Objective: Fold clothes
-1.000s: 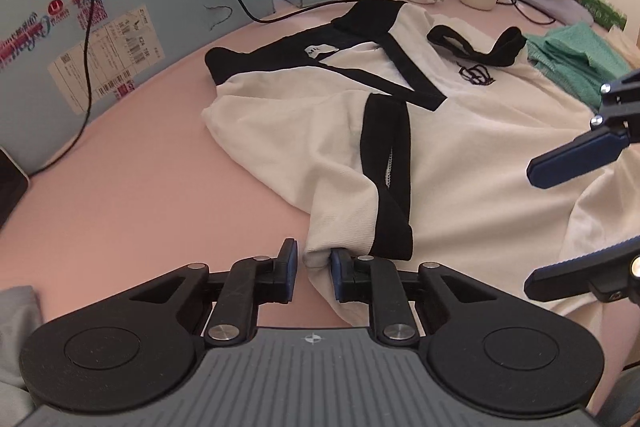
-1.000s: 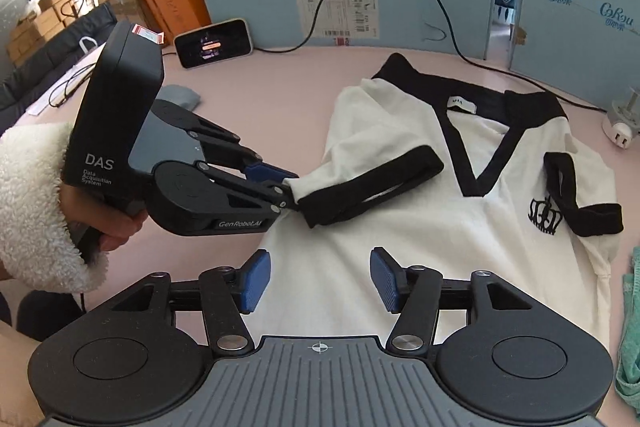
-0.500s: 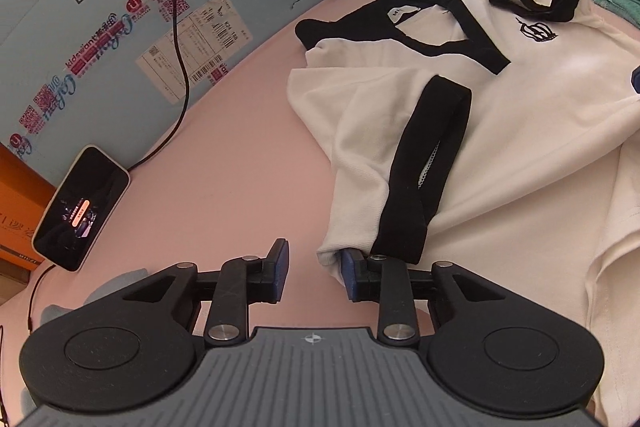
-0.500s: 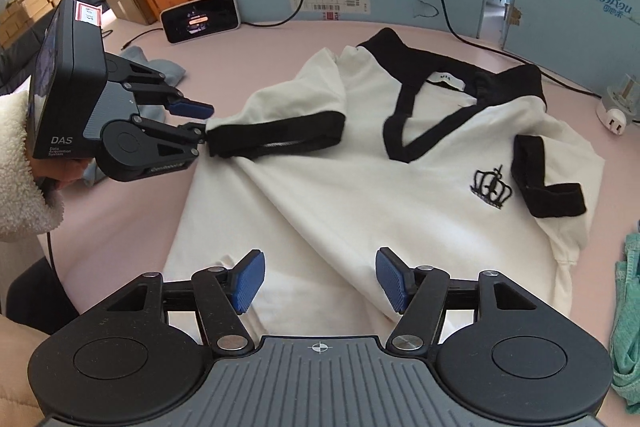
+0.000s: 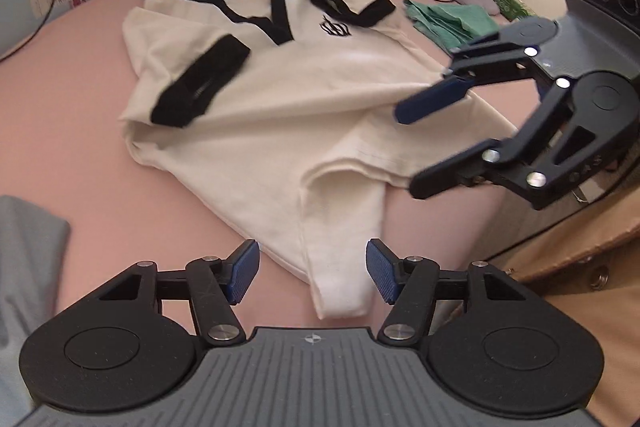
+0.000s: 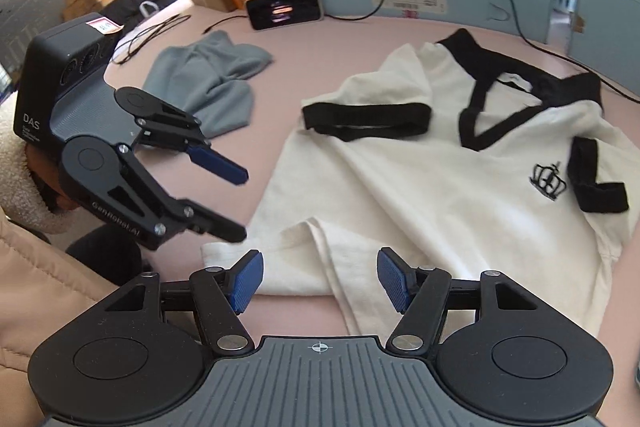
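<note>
Shirt [image 5: 280,115]: lay flat on the bench [image 5: 80,99], hem corner toward you | your left tool [image 5: 312,273]: jaws opening, nothing gripped, over that corner | right tool [image 6: 320,277]: released, over the hem | soft, limp, light; pinch hem corners.

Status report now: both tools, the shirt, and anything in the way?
Left tool opening, nothing gripped, over shirt hem. Right tool open, empty. White shirt flat on the table, both sleeves folded in. Grey garment lies clear of the shirt.

Soft matt cloth T-shirt [image 5: 280,99], smooth matt pink tabletop [image 5: 80,99], glossy phone [image 6: 286,7]
</note>
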Tool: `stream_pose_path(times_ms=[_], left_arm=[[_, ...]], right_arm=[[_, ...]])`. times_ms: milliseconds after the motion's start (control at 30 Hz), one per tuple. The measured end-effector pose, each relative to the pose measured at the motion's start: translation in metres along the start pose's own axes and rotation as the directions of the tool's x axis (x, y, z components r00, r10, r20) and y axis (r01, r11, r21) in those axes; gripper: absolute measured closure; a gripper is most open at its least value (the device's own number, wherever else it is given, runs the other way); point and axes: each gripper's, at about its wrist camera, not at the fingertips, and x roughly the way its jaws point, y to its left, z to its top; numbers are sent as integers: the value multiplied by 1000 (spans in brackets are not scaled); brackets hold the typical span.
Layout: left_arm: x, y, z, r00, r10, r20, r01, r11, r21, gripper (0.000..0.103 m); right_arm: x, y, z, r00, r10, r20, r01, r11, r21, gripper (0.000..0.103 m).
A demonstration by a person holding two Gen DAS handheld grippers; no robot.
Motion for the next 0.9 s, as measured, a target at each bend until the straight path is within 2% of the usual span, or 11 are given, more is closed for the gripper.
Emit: stream_pose_path(times_ms=[100, 233, 333, 400, 500, 533, 600, 633, 700, 833, 900], left_arm=[[8, -5, -9, 1000, -10, -20, 9, 999, -41, 48], [7, -7, -17, 999, -31, -13, 30, 996, -85, 49], [3, -6, -20, 994, -103, -25, 100, 990, -101, 67], [1, -5, -22, 988, -152, -35, 147, 983, -111, 94], [-13, -4, -22, 960, -258, -105, 249, 964, -87, 95], [-17, -4, -22, 949, -288, -131, 280, 957, -78, 95], [-24, -4, -22, 936, -286, -205, 288, 957, -21, 90], [-27, -1, -21, 944, -255, -210, 259, 966, -5, 85], [-29, 6, -17, 965, -167, -201, 171, 985, 5, 41], [-27, 31, -4, 991, 1, -133, -12, 996, -84, 30], [-29, 43, 1, 997, 1, -79, -15, 984, -179, 22]], right_arm=[[21, 15, 8, 999, -9, -31, 6, 994, -110, 55], [49, 31, 14, 994, -100, -46, 82, 952, -293, 61], [61, 33, 14, 988, -129, -87, 86, 920, -382, 82], [60, 24, 13, 987, -80, -138, 28, 939, -344, 91], [41, 12, 10, 973, 91, -212, -137, 967, -217, 93], [32, 8, 8, 956, 167, -242, -208, 965, -159, 93], [20, 3, 2, 901, 303, -312, -335, 941, -52, 92], [18, 2, -3, 873, 338, -351, -370, 929, -26, 91], [19, 1, -15, 841, 349, -413, -387, 922, -10, 87], [20, -14, -22, 868, 302, -394, -296, 952, 78, 85], [10, -22, -21, 888, 308, -340, -277, 951, 140, 70]])
